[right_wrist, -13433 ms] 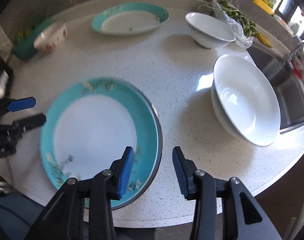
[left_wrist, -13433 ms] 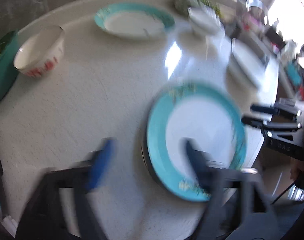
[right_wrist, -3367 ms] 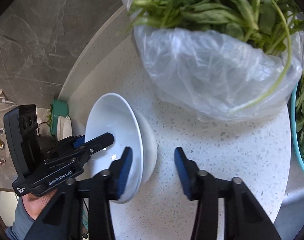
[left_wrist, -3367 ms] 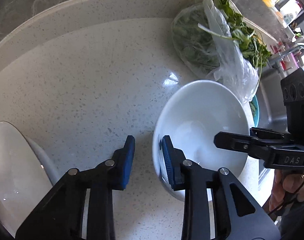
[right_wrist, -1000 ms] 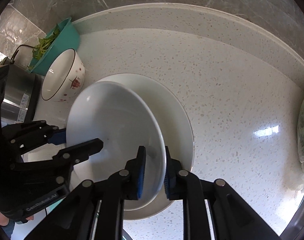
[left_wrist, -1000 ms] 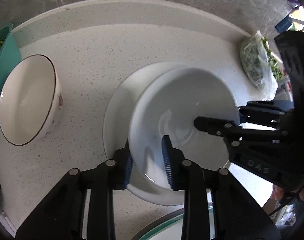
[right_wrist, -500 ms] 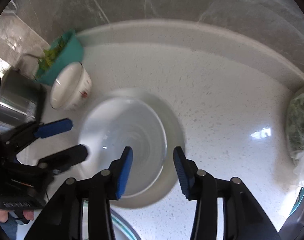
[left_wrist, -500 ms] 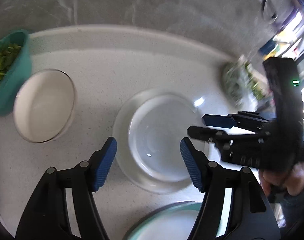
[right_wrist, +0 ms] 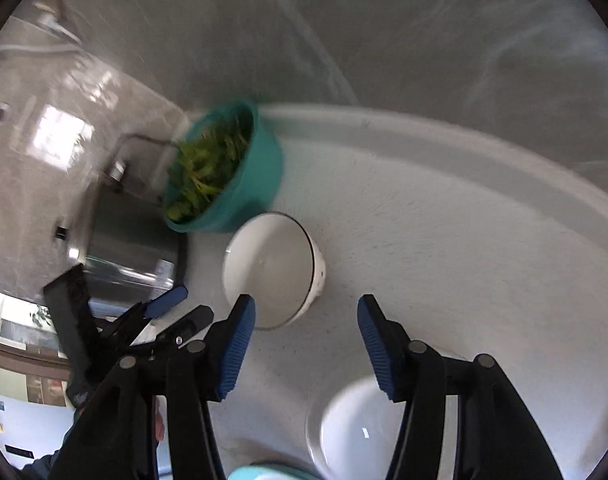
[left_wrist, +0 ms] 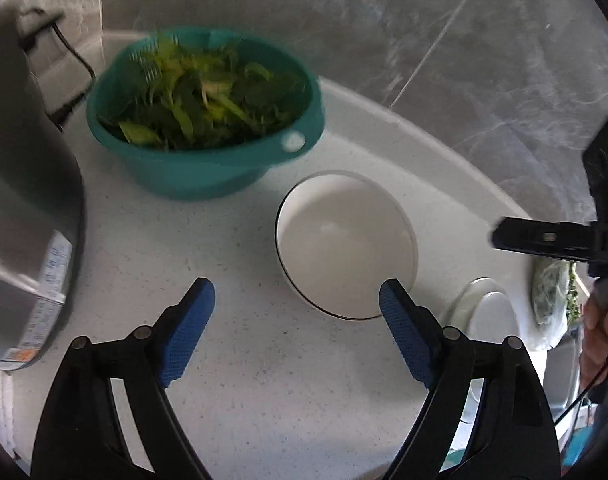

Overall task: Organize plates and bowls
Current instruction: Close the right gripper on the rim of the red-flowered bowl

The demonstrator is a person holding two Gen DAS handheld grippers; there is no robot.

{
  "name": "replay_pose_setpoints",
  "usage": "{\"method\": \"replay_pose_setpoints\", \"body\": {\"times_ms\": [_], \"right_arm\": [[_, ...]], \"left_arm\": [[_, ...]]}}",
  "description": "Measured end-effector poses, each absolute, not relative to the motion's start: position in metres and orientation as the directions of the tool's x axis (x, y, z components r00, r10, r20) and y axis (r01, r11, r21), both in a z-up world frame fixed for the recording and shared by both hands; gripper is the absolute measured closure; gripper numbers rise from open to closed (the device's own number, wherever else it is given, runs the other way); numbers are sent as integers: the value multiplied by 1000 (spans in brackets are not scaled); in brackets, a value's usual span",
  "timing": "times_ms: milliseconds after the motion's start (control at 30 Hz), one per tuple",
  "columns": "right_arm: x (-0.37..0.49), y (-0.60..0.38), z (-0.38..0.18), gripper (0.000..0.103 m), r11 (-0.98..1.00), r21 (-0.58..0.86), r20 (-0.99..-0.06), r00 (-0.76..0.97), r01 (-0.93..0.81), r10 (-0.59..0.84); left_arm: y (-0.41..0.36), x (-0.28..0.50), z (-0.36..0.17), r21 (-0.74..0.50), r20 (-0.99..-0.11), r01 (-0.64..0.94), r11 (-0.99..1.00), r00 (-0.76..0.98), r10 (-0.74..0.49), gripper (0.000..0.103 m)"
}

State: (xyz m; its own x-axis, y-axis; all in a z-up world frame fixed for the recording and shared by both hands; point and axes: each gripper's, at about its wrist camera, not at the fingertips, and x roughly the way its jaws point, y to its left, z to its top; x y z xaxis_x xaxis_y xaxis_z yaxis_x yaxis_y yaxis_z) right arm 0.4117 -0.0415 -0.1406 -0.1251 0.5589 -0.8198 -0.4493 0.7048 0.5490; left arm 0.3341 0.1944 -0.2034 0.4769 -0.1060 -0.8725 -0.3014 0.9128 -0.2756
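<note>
Left wrist view: the left gripper (left_wrist: 291, 300), spread wide and empty, hovers near a white bowl (left_wrist: 346, 244). The right gripper (right_wrist: 306, 316) is likewise spread, holding nothing. A teal colander (left_wrist: 207, 120) of greens sits far left.

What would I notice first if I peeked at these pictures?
Probably the round teal plastic colander heaped with green leafy vegetables, at the back of the white speckled countertop beside a shiny steel cooker. Just in front sits an empty white bowl with a thin dark rim, and the open left gripper and right gripper point toward it.
</note>
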Motion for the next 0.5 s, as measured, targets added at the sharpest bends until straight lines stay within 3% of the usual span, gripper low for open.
{"method": "replay_pose_setpoints", "body": {"times_ms": [100,200,300,367,500], "right_arm": [[413,-19,-169,46,718,544,-832,-173,-434,527],[417,-7,-187,46,731,542,-838,-200,-415,507],[421,-1,-202,48,745,540,-841,-227,-391,490],[425,4,-211,53,748,545,-839,-249,-379,484],[428,13,-223,62,752,542,-839,-289,-376,460]], "left_arm": [[197,342,-218,-303,-872,-298,905,469,-137,22],[205,350,-230,-322,-872,-304,896,463,-156,30],[218,363,-242,-345,-877,-301,889,440,-192,44],[221,370,-250,-337,-887,-297,894,419,-195,60],[225,382,-268,-331,-904,-300,895,374,-209,67]]}}
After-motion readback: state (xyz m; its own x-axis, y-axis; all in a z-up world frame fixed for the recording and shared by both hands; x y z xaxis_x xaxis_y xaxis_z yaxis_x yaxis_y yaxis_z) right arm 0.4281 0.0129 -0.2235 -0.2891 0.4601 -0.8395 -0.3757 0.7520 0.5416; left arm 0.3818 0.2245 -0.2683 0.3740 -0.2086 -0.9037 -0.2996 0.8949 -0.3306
